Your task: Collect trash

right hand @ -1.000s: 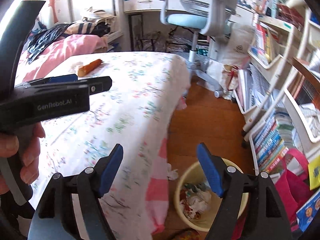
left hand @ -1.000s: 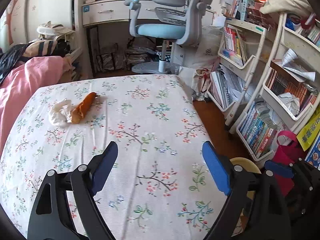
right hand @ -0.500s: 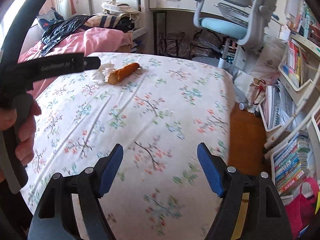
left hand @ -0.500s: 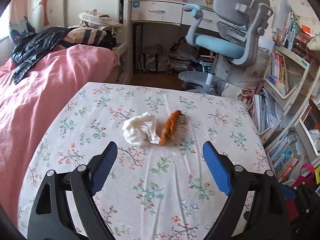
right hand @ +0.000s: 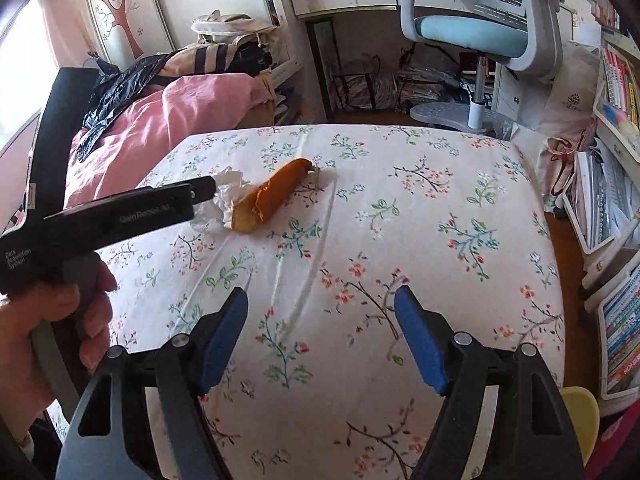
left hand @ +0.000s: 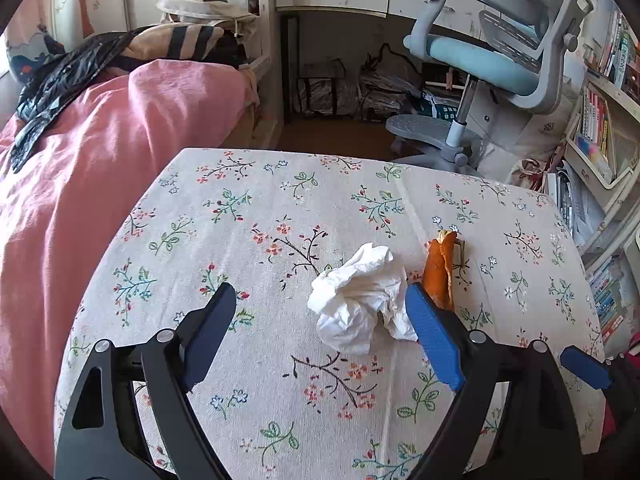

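Between my left tongs [left hand: 318,316] there is only flowered bedsheet [left hand: 248,240]; both blue pads stand wide and released, gripping nothing. Just ahead and toward the right-hand pad sits the crumpled white tissue [left hand: 360,304], its near edge about level with that pad's tip, so it lies off-centre in the gap rather than squarely in it. Beyond that pad, touching the tissue or very nearly, lies the orange peel [left hand: 440,272], a long curled strip whose long axis runs away from me, roughly in line with the way the tongs point.

My right tongs [right hand: 320,320] are also released and empty, with bare sheet between the pads. From there the peel [right hand: 272,196] is well ahead and to the left, lying on a slant, and the tissue [right hand: 228,196] is mostly hidden behind the left tool's body, so I can't judge its shape from that side.

I judge the left hand clearly the nearer to both scraps. The tissue is the natural first pick: a small shift rightward and forward would centre it. The yellow bin [right hand: 580,412] peeks in low on the right, off the bed.
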{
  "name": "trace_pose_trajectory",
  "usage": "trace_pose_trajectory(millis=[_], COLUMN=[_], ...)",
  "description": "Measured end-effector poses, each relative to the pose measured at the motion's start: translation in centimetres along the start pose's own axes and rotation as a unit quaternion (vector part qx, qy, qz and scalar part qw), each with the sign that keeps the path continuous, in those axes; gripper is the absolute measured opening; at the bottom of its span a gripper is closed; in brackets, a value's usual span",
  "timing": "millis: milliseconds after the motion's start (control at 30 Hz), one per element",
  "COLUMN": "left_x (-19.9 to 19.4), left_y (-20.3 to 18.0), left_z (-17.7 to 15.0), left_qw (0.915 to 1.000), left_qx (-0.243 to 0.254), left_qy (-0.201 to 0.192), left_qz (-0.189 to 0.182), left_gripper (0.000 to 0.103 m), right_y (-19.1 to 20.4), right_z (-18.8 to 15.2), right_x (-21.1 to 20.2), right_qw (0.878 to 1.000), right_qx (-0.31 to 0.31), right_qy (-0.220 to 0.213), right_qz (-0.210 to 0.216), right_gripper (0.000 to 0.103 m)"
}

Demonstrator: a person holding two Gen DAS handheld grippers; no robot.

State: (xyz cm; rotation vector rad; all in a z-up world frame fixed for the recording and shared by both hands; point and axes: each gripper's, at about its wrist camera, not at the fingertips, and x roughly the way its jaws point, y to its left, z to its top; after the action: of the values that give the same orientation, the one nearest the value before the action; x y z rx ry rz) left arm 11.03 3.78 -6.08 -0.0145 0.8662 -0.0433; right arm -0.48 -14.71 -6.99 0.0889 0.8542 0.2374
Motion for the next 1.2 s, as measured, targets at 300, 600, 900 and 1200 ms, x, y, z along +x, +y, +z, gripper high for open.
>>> trace_pose_trajectory(millis=[300, 600, 900, 1200], left_x=[3.6, 2.2, 0.1, -0.3], left_y=[0.5, 0.9, 1.3, 2.4], left_z=[1.2, 3.5, 4.2, 4.5], left_qw=[0.9969, 0.9939, 0.9931, 0.9918], left_qx=[0.007, -0.016, -0.029, -0.050], left_qy=[0.038, 0.008, -0.018, -0.022], left_qz=[-0.069, -0.109, -0.112, -0.116], left_gripper=[0.020, 0.019, 0.019, 0.019], right_y=[0.5, 1.0, 3.3, 4.4], right_z=[1.4, 3.7, 5.9, 6.7], right_x=[2.1, 4.4, 7.6, 8.8], right_qw=[1.000, 1.000, 1.000, 0.999], right_qx=[-0.018, -0.004, -0.003, -0.022], right_qy=[0.005, 0.003, 0.009, 0.020], right_qz=[-0.005, 0.011, 0.016, 0.019], right_gripper=[0.073, 0.071, 0.063, 0.039])
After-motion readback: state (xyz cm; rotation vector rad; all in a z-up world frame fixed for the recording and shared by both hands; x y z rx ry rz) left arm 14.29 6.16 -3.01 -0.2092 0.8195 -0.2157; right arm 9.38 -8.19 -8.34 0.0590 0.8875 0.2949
